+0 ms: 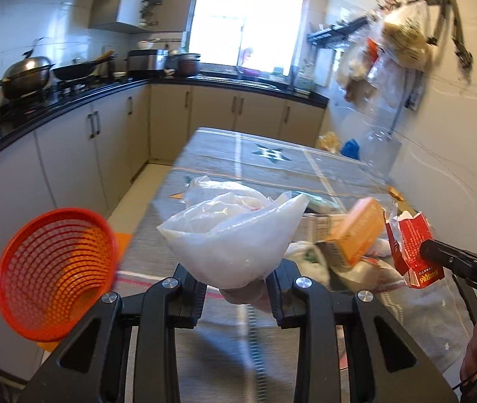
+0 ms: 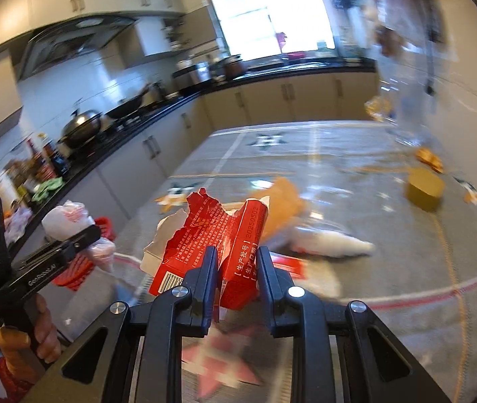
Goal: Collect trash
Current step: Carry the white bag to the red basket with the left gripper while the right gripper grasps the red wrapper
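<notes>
the left gripper (image 1: 236, 294) has its jaws pinched on the bottom of a crumpled white plastic bag (image 1: 238, 235), which balloons up just ahead of the fingers, lifted off the table (image 1: 272, 164). to that claw's left and a little lower sits the red mesh basket (image 1: 55, 272), mouth tipped toward the camera. to its right, the right gripper (image 2: 236, 270) is clamped on a torn red carton (image 2: 225, 235), its ripped flap standing up between and ahead of the jaws. beyond the right claw more rubbish lies on the table: an orange box (image 1: 359, 231) and a white wrapper (image 2: 332, 245), close ahead; a yellow block (image 2: 424, 186) lies farther off to the right.
</notes>
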Demonstrator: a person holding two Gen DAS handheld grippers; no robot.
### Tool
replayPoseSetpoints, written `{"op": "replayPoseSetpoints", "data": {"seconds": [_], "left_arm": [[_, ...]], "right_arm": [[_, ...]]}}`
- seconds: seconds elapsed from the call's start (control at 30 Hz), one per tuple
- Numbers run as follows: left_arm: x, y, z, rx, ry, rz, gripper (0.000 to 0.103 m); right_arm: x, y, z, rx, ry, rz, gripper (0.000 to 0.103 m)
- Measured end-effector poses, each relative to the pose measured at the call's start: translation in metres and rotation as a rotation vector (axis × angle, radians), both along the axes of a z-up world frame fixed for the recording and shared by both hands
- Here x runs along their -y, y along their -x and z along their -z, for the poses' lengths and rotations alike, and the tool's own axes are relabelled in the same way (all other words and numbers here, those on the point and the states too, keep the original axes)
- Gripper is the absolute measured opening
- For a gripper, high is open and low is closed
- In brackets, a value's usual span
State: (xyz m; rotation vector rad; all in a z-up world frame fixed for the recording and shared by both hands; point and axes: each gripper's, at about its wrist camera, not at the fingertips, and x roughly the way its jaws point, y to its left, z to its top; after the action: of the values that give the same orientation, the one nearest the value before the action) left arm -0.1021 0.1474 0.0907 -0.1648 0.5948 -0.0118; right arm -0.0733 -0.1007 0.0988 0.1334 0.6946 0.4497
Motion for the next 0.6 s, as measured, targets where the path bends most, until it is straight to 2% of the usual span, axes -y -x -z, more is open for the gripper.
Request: {"op": "replayPoseSetpoints", "data": {"seconds": [0.37, 0.6], "left_arm": [[-0.102, 0.035, -0.002, 0.002, -0.017, -0.231, 0.030], [-0.156, 0.043, 0.018, -0.059, -0.007, -0.354, 0.030]], "right_arm": [[-0.125, -0.018, -0.007, -0.013, 0.006, -0.238, 0.025], [-0.203, -0.023, 0.000, -0.029, 0.025, -0.367, 0.025]]}}
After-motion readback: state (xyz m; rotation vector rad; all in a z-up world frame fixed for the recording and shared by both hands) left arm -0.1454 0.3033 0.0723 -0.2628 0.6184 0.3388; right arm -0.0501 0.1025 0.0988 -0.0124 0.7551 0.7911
